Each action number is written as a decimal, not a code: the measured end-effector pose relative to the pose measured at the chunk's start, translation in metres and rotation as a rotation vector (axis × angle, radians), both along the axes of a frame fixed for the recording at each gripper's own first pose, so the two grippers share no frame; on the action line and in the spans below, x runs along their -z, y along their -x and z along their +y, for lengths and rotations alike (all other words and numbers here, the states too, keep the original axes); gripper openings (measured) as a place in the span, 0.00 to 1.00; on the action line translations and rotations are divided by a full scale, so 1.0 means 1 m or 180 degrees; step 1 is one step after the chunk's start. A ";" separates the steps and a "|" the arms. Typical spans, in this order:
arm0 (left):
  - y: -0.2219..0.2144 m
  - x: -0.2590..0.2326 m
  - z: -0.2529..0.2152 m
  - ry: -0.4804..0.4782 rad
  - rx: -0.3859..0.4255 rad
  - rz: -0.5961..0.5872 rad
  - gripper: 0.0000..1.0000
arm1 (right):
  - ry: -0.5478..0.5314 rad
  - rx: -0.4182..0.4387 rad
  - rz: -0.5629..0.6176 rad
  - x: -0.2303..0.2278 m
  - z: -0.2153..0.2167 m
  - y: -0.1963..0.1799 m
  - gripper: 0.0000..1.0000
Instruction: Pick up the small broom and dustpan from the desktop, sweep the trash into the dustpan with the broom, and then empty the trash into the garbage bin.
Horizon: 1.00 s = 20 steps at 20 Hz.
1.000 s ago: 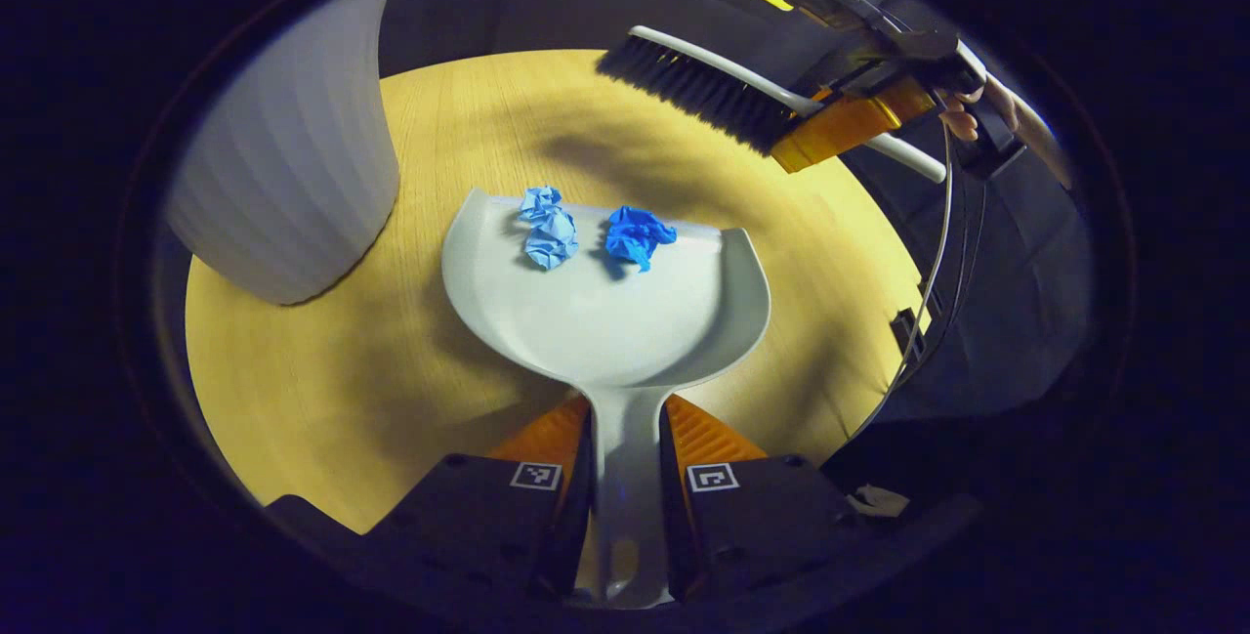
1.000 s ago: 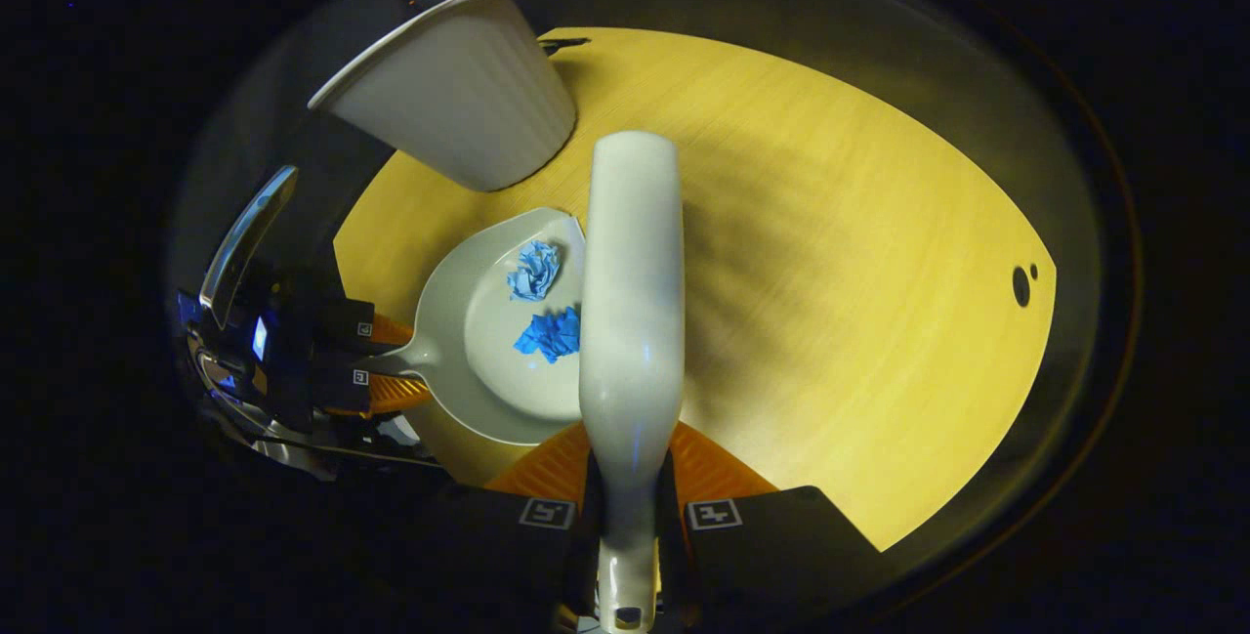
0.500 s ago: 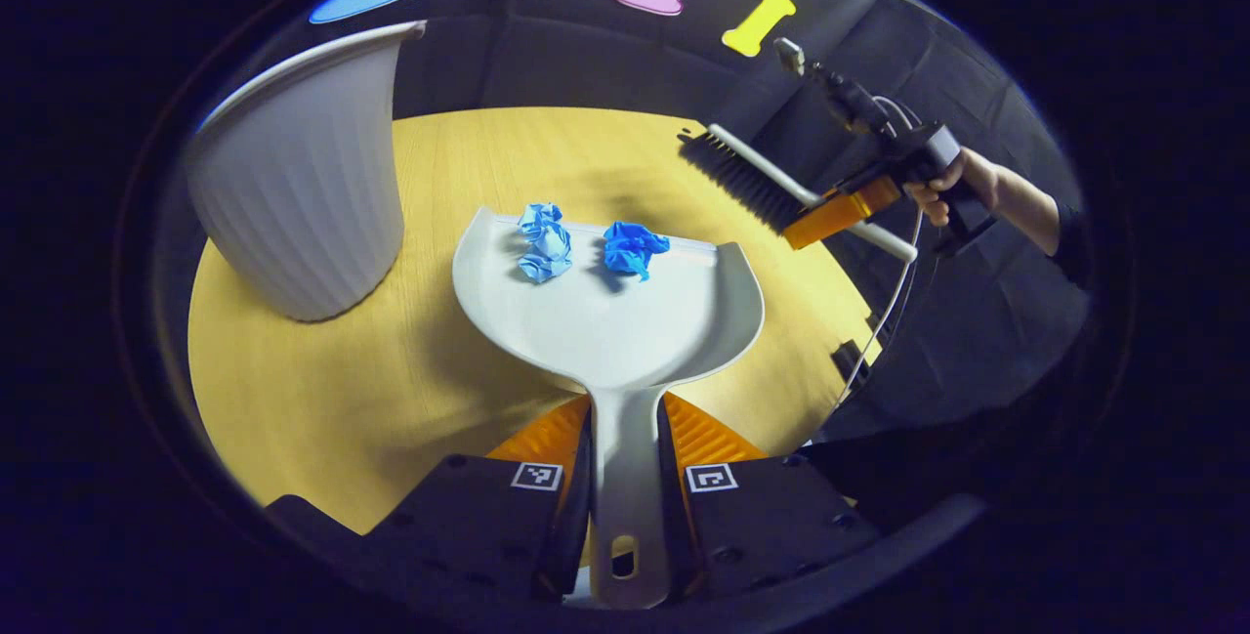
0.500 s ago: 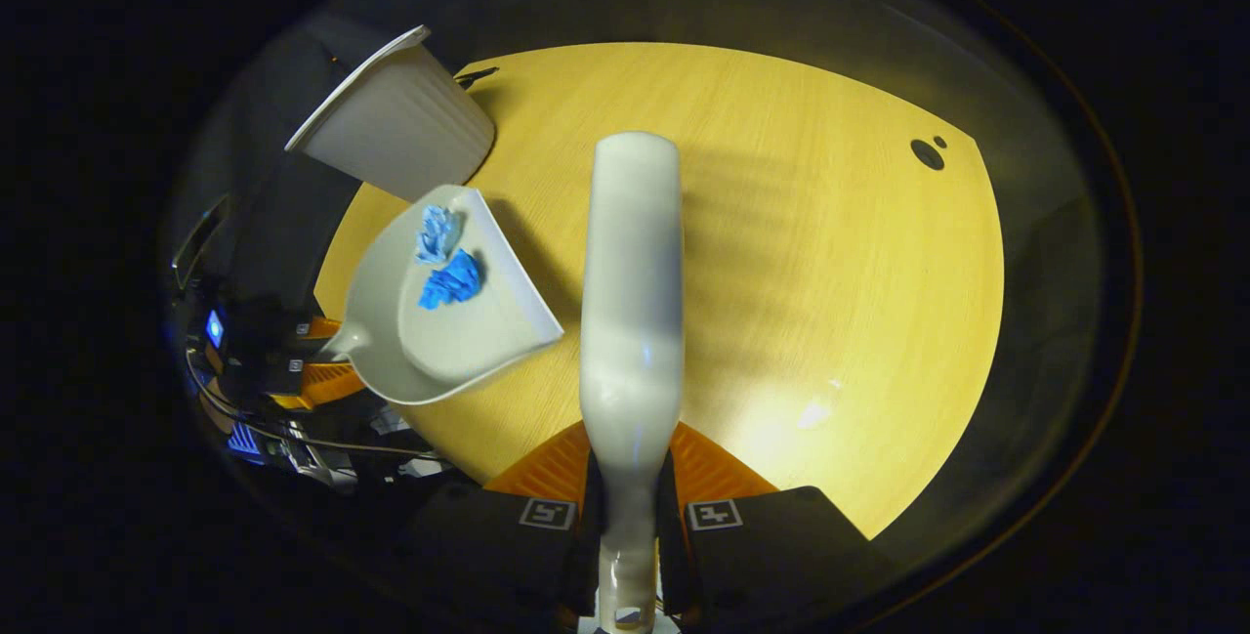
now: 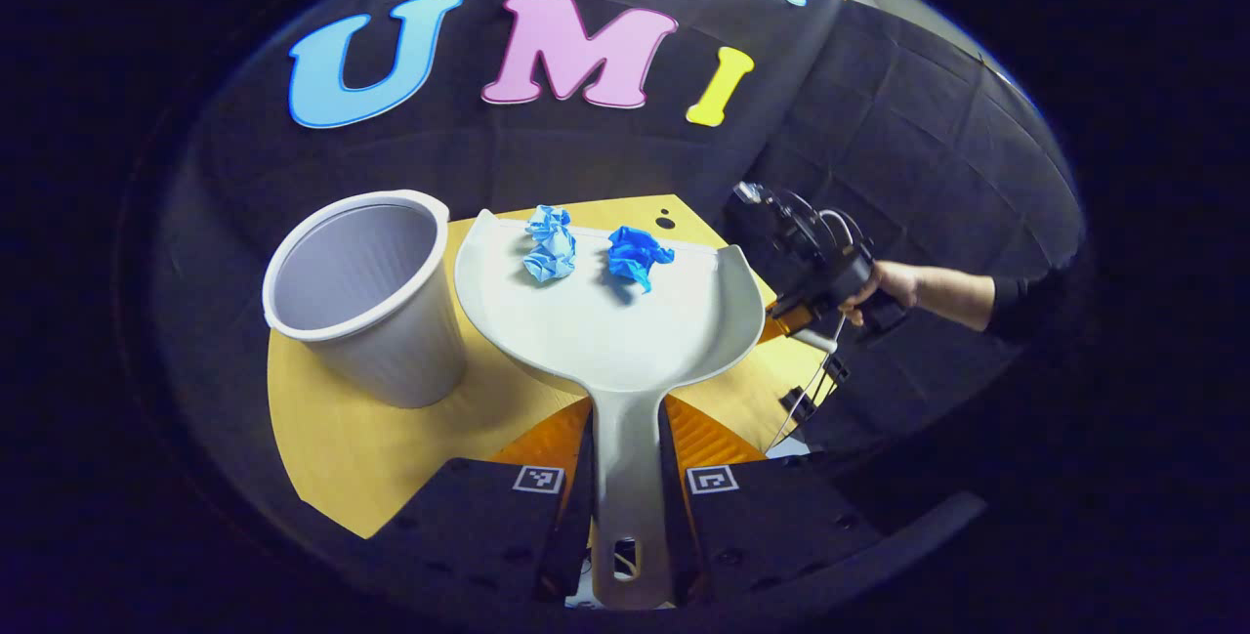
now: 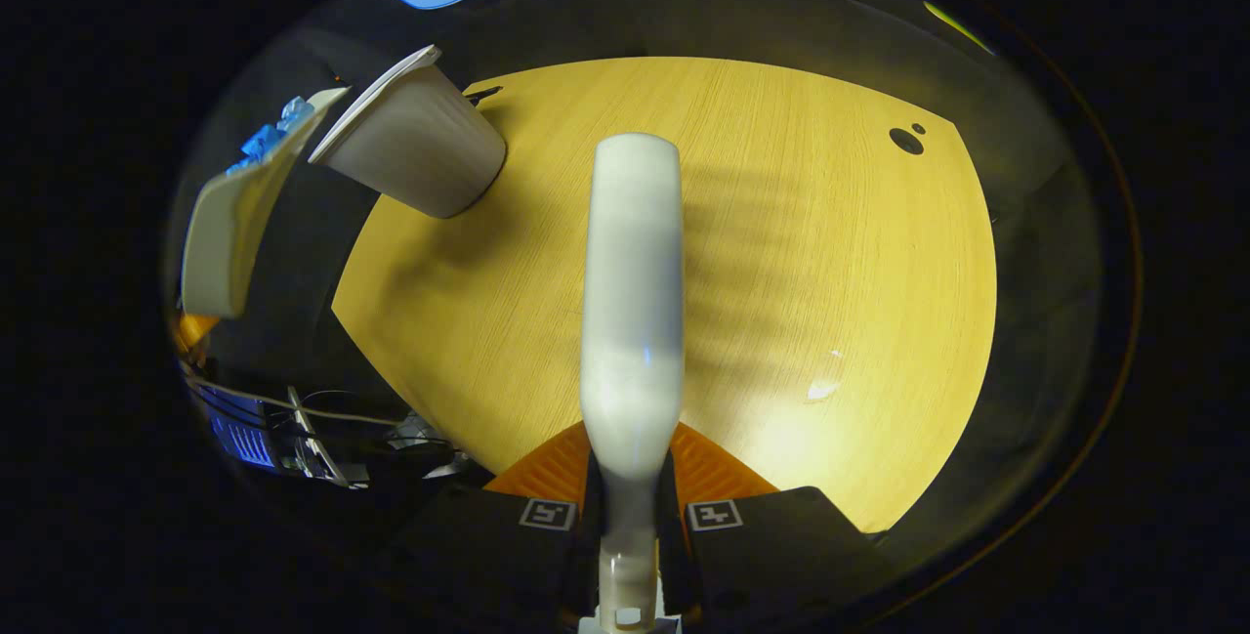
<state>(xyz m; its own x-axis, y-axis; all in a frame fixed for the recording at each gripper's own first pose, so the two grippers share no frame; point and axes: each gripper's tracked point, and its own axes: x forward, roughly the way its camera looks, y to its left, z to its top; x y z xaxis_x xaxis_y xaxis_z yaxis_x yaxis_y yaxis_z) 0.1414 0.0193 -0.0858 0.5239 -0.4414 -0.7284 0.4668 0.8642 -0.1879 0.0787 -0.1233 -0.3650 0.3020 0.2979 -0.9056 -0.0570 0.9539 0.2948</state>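
- White plastic dustpan (image 5: pixel 625 321) is held up off the yellow wooden table (image 5: pixel 342 429), its handle clamped between both fingers of the left gripper (image 5: pixel 625 478).
- Two crumpled blue paper balls sit near the pan's front lip: a pale one (image 5: pixel 549 243) and, just beside it, a deeper blue one (image 5: pixel 637 256).
- Just left of the pan stands the white ribbed bin (image 5: pixel 366 297), upright on the table with its mouth open to the top.
- From the right gripper view, the dustpan (image 6: pixel 234 224) shows edge-on at the far left, close beside the bin's rim (image 6: pixel 415 155).
- Off to the right, a hand (image 5: pixel 884 284) holds the other device out over the table's edge.
- That right gripper (image 6: pixel 630 483) is closed on the white broom (image 6: pixel 633 302), whose back points out above the table (image 6: pixel 830 273).
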 end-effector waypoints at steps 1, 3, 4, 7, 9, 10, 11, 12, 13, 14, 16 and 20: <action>-0.005 -0.013 0.017 -0.0047 -0.0130 -0.0032 0.30 | 0.0002 -0.0005 0.0026 0.002 0.002 0.000 0.28; -0.020 -0.032 0.059 -0.0326 -0.0402 -0.0169 0.30 | -0.0079 -0.0015 0.0051 0.005 0.007 -0.007 0.24; -0.030 -0.039 0.080 -0.0458 -0.0518 -0.0245 0.30 | -0.0133 -0.0033 0.0059 0.009 0.005 -0.008 0.24; -0.048 -0.057 0.131 -0.0770 -0.0811 -0.0312 0.29 | -0.0196 -0.0066 0.0071 0.010 -0.014 -0.012 0.31; -0.065 -0.055 0.154 -0.0936 -0.0890 -0.0278 0.29 | -0.0298 -0.0022 0.0091 0.003 -0.014 -0.011 0.28; -0.072 -0.052 0.164 -0.1018 -0.0917 -0.0223 0.29 | -0.0359 -0.0005 0.0113 0.005 -0.012 -0.010 0.28; -0.080 -0.045 0.170 -0.1090 -0.0920 -0.0171 0.30 | -0.0392 0.0004 0.0127 0.005 -0.014 -0.009 0.28; -0.093 -0.040 0.176 -0.1115 -0.0921 -0.0119 0.29 | -0.0394 0.0007 0.0133 0.006 -0.015 -0.009 0.27; -0.106 -0.036 0.181 -0.1099 -0.0908 -0.0085 0.29 | -0.0375 0.0002 0.0134 0.007 -0.016 -0.009 0.27; -0.116 -0.032 0.181 -0.1093 -0.0871 -0.0047 0.29 | -0.0349 0.0006 0.0141 0.007 -0.013 -0.009 0.27; -0.124 -0.025 0.187 -0.1238 -0.0760 0.0016 0.30 | -0.0360 0.0056 0.0174 0.005 -0.009 -0.010 0.27; -0.139 -0.015 0.193 -0.1828 -0.0421 0.0179 0.29 | -0.0428 0.0147 0.0199 0.006 -0.009 -0.008 0.24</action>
<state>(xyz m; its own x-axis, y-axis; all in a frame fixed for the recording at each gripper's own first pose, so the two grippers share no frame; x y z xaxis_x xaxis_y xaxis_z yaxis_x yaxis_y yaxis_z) 0.2802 0.2123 -0.0703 0.5012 0.0981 -0.8597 0.3511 0.8850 0.3058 0.0870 -0.1319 -0.3711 0.2625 0.4048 -0.8759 0.0084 0.9068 0.4216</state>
